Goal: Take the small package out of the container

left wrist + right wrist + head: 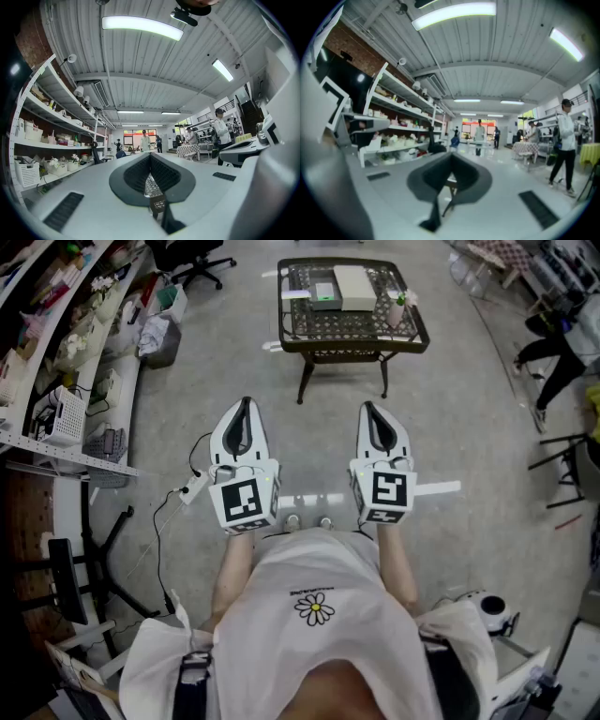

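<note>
The left gripper (246,407) and right gripper (368,409) are held level, jaws together and empty, as for walking up. The white box (354,287), likely the container, sits on the table (309,329) well ahead. The package cannot be made out.

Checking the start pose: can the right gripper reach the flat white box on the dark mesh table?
Probably not yet: the right gripper, jaws shut, is well short of the dark mesh table bearing the flat white box. Only bare floor lies between.

Grey concrete floor (234,352), dark lattice table (356,341), cluttered wall shelves (56,123) — ceiling strip lights (140,26)
</note>
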A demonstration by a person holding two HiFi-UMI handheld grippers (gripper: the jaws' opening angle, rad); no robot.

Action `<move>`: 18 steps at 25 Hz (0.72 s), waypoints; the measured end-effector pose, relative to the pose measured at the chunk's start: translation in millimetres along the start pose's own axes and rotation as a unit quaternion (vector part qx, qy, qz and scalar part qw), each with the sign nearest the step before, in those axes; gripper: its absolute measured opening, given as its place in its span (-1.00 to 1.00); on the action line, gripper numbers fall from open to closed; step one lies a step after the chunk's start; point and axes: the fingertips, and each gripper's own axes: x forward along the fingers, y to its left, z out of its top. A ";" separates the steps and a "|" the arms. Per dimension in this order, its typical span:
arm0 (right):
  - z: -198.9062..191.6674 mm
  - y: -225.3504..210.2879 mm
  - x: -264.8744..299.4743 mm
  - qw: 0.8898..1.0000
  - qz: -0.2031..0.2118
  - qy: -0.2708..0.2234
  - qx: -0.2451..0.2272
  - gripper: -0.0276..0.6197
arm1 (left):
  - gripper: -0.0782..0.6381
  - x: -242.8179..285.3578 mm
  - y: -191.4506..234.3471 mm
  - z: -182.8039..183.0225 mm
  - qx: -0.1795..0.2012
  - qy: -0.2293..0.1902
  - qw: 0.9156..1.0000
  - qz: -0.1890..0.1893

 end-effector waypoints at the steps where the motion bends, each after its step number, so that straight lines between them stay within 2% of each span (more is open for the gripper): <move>1: -0.2 -1.9 -0.7 1.000 0.001 0.000 -0.001 -0.82 | -0.70 0.0 -1.2 -2.0 0.000 0.001 1.000 0.001; 11: -7.6 -8.2 -6.9 1.000 0.014 0.005 0.011 -0.82 | -0.70 -1.6 -15.3 -13.1 0.002 0.009 1.000 -0.002; 15: -14.0 -16.5 -8.7 0.999 0.029 0.006 0.041 -0.82 | -0.70 1.3 -25.1 -11.6 0.010 0.008 1.000 -0.004; 18: -22.5 -24.3 -9.6 0.999 0.023 0.018 0.017 -0.82 | -0.70 6.5 -32.3 -13.6 0.010 0.006 1.000 -0.002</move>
